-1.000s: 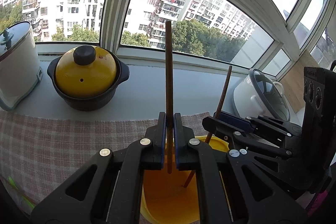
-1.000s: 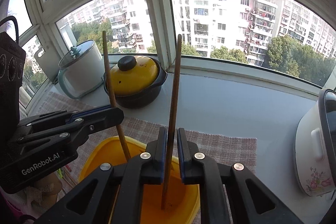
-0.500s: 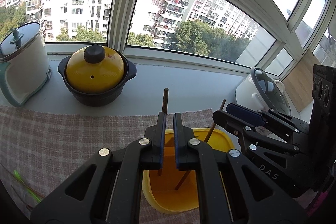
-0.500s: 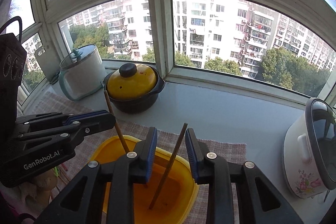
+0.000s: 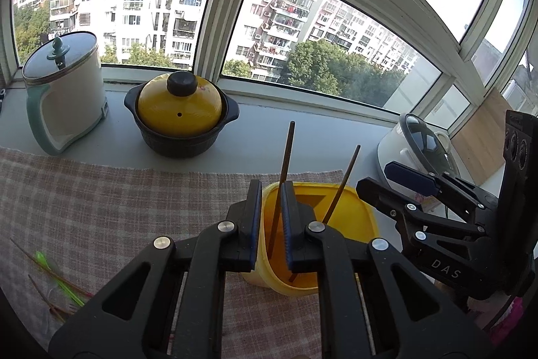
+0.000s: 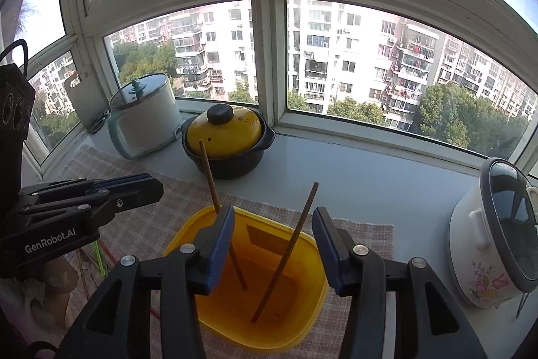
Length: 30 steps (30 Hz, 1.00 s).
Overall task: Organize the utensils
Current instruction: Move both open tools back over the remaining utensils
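Note:
Two brown chopsticks stand leaning inside a yellow container (image 5: 353, 204) (image 6: 312, 241) on the checked cloth. In the left wrist view my left gripper (image 5: 271, 190) is open a little, its jaws on either side of one chopstick (image 5: 285, 157) without pinching it; the other chopstick (image 5: 344, 177) leans to the right. In the right wrist view my right gripper (image 6: 273, 224) is wide open above the container, with one chopstick (image 6: 296, 238) between the jaws untouched and the other (image 6: 210, 177) at the left. The left gripper also shows at the left of the right wrist view (image 6: 141, 187).
A yellow-lidded black pot (image 5: 181, 116) (image 6: 228, 137) and a white kettle (image 5: 64, 90) (image 6: 144, 116) stand by the window. A white rice cooker (image 5: 413, 147) (image 6: 497, 238) stands at the right. Loose chopsticks and a green utensil (image 5: 57, 275) lie on the cloth at the left.
Both grippers let go of their chopsticks, which dropped into the yellow container. Both grippers opened and drew back and up; the right one opened wide.

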{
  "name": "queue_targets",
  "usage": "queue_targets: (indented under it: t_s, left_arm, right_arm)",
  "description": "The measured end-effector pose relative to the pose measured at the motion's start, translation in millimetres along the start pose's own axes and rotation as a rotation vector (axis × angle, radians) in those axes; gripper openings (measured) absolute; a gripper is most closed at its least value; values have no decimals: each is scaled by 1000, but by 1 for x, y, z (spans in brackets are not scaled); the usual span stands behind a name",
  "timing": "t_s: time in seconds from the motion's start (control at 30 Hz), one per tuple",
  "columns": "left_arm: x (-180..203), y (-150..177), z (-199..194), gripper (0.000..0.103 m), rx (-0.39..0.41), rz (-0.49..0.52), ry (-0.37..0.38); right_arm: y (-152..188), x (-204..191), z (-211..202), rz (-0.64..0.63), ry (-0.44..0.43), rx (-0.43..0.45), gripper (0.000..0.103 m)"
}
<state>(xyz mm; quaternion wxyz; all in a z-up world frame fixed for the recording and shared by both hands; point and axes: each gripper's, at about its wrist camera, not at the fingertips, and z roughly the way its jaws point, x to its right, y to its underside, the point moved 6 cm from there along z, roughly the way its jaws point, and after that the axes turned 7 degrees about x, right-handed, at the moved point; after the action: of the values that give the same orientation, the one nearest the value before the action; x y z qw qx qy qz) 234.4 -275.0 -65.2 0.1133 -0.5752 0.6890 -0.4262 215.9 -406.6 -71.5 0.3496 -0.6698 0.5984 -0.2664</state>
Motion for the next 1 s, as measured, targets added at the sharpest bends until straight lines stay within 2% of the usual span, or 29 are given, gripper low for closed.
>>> queue_targets:
  t_s: [0.13, 0.2, 0.47, 0.57, 0.8, 0.87, 0.93, 1.0]
  left_arm:
    - [-12, 7, -19, 9, 5, -6, -17]
    - [-19, 11, -29, 9, 9, -13, -30]
    - [-54, 33, -66, 10, 1, -30, -99]
    - [-76, 43, -80, 10, -12, -48, -135]
    - [-141, 68, -115, 10, -10, -88, -261]
    - [-161, 74, -125, 16, -16, -112, -296]
    - [-184, 82, -135, 39, -20, -148, -320]
    - [-203, 91, -146, 41, -24, -178, -342]
  right_arm:
    - [4, -15, -12, -24, 6, 11, 56]
    - [5, -24, -19, -36, 6, 19, 62]
    - [18, -64, -35, -67, -22, 26, 77]
    - [22, -81, -38, -80, -45, 28, 88]
    - [32, -121, -32, -124, -80, 15, 93]
    - [35, -132, -27, -124, -110, -5, 93]
    - [38, -144, -20, -133, -128, -24, 93]
    - [41, -153, -13, -147, -131, -37, 93]
